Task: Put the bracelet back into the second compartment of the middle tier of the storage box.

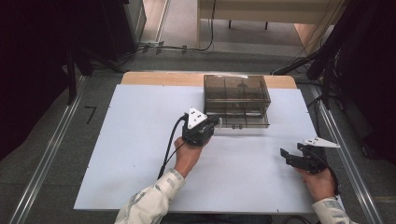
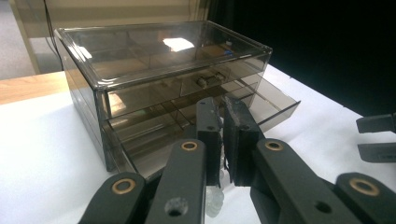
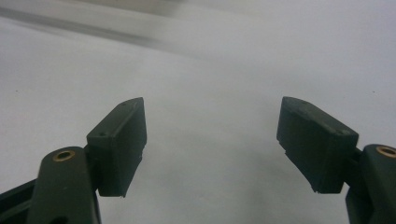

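A smoked clear drawer box [image 1: 236,88] stands at the back middle of the white table [image 1: 140,140]. Its lower drawer [image 1: 245,122] is pulled out toward me. In the left gripper view the drawer [image 2: 273,103] juts forward under the box [image 2: 159,51]. My left gripper [image 1: 216,120] sits at the left end of the drawer's front. Its jaws [image 2: 223,105] are pressed almost together on a small clear handle [image 2: 215,200]. My right gripper [image 1: 285,156] rests low over the table's right side, open, with nothing between its jaws [image 3: 210,135].
Each gripper trails a black cable [image 1: 168,144]. A wooden strip [image 1: 159,78] runs along the table's far edge. Metal rails [image 1: 51,149] flank the table on both sides. The other gripper [image 2: 376,137] shows at the right edge of the left gripper view.
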